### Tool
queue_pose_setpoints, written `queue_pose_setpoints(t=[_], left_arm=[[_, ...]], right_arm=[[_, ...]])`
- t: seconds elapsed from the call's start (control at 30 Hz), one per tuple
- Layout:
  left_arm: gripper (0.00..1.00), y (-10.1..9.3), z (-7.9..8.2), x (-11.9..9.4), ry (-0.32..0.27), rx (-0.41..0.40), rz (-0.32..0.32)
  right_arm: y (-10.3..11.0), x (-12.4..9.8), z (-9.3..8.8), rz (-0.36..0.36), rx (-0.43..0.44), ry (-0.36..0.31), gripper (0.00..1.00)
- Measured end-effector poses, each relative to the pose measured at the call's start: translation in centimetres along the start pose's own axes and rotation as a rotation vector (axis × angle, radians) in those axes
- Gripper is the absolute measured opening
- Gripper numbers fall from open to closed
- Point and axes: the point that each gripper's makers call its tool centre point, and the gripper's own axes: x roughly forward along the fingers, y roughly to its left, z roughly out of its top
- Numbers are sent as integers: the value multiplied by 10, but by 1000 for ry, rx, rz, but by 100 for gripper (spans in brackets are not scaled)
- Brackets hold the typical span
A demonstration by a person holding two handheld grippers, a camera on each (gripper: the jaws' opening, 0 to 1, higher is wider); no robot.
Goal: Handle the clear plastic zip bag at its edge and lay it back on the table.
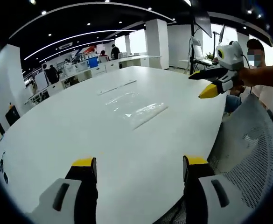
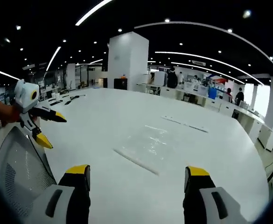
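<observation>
- One clear plastic zip bag [image 1: 135, 108] lies flat on the white table [image 1: 80, 135], near the middle, with its thicker zip strip along the edge nearest the grippers; the same bag [image 2: 148, 147] shows ahead of the right tool, zip strip toward the jaws.
- Risk 1, judged: the film is nearly invisible against the white top, so a jaw could close on the wrong line and miss the edge. Glare from the ceiling lights would make this worse.
- Risk 2, judged: a flat, thin edge gives little to bite. A jaw pressed down on it may just slide the bag across the smooth surface instead of lifting it.
- Risk 3, judged: a pinch on the film rather than the zip strip could let the bag slip out when raised.
- Left gripper [image 1: 140, 170]: jaws spread wide, nothing between them; bag lies ahead and well apart, slightly right of centre.
- Right gripper [image 2: 137, 179]: jaws likewise spread, empty; bag ahead, near but not touching.
- Seen from the left gripper view, the right gripper [image 1: 210, 83] hangs above the table's far-right rim, clear of the bag.
- Mesh chair back [image 1: 253, 154] sits just beside the table edge and could snag an arm on approach.
</observation>
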Motion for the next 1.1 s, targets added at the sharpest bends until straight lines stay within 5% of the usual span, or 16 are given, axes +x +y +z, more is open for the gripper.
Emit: queue_pose_setpoints(t=[0.17, 0.33, 0.87, 1.1], left_arm=[[76, -1, -1, -2, -11, -20, 2], [78, -3, 9, -7, -84, -67, 23], [87, -11, 6, -11, -88, -63, 17], [99, -17, 13, -12, -132, -53, 6]], right_arm=[[3, -5, -2, -12, 16, -30, 86], [4, -10, 0, -32, 48, -78, 88], [11, -16, -4, -34, 82, -85, 94], [17, -16, -10, -29, 93, -64, 94]])
